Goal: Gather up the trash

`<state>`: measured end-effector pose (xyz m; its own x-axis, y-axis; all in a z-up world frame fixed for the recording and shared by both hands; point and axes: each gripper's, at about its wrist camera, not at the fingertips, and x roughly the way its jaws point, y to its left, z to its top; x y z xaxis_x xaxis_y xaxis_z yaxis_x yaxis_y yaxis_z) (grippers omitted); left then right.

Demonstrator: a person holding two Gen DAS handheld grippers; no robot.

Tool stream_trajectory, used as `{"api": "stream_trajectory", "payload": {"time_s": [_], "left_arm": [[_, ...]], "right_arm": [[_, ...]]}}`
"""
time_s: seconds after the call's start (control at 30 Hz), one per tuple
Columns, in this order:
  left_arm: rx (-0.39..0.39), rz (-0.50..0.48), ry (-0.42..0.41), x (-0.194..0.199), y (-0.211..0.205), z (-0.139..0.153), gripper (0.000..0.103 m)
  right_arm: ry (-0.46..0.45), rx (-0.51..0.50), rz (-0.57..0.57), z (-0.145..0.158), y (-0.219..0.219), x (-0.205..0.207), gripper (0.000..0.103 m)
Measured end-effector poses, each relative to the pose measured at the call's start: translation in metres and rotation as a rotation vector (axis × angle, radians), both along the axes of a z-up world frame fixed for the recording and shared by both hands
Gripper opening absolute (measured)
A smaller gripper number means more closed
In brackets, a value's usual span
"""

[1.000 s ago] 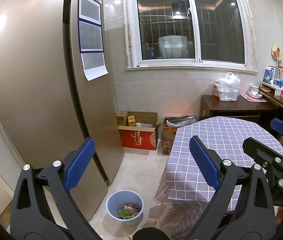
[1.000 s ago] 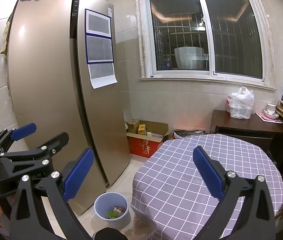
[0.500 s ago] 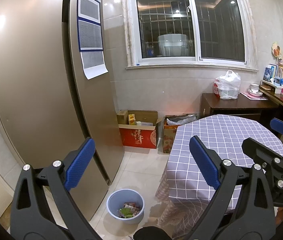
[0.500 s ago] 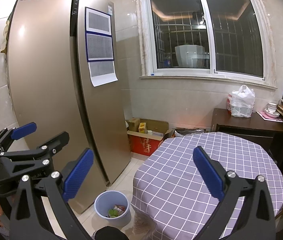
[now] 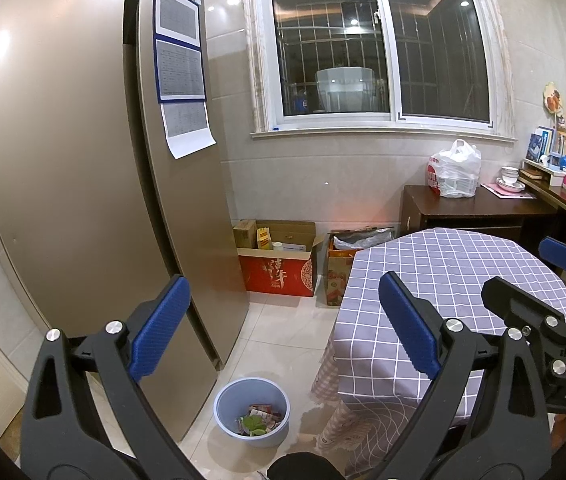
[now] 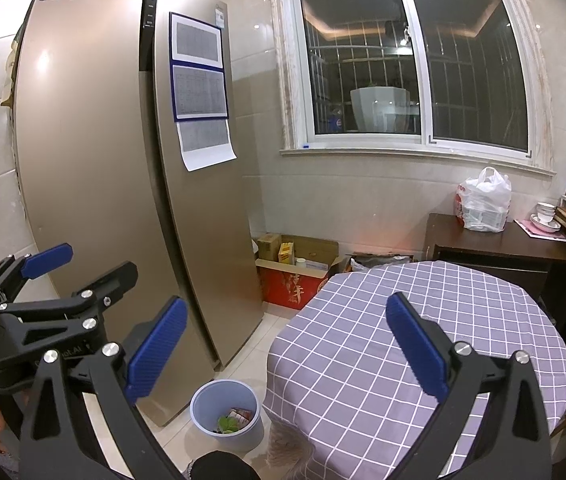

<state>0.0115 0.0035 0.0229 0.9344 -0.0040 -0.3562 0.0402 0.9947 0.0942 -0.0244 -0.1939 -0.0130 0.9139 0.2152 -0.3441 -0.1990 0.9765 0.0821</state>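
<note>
Blue bin [image 5: 251, 412] on floor beside fridge [image 5: 83, 180], wrappers and green scrap inside. Left tool [image 5: 283, 328] and right tool [image 6: 283, 344] both spread wide, holding nothing, touching nothing.

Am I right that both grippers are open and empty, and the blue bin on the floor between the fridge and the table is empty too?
Not quite. The left gripper and right gripper are open and empty, but the blue bin between the fridge and the table already holds wrappers and something green. The left wrist view shows it best.
</note>
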Motion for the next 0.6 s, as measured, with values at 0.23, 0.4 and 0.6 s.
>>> {"api": "stream_trajectory", "payload": {"time_s": [0.23, 0.4, 0.6], "left_arm": [[0.003, -0.003, 0.0, 0.0006, 0.0003, 0.0002, 0.093], [0.002, -0.001, 0.001, 0.0002, 0.0004, -0.0004, 0.093], [0.002, -0.004, 0.001, 0.0012, 0.0001, 0.0006, 0.093]], "right_arm": [[0.004, 0.0, 0.002, -0.0019, 0.0013, 0.0011, 0.098], [0.006, -0.002, 0.006, -0.0048, 0.0031, 0.0011, 0.098], [0.009, -0.001, 0.005, -0.0044, 0.0034, 0.0017, 0.098]]}}
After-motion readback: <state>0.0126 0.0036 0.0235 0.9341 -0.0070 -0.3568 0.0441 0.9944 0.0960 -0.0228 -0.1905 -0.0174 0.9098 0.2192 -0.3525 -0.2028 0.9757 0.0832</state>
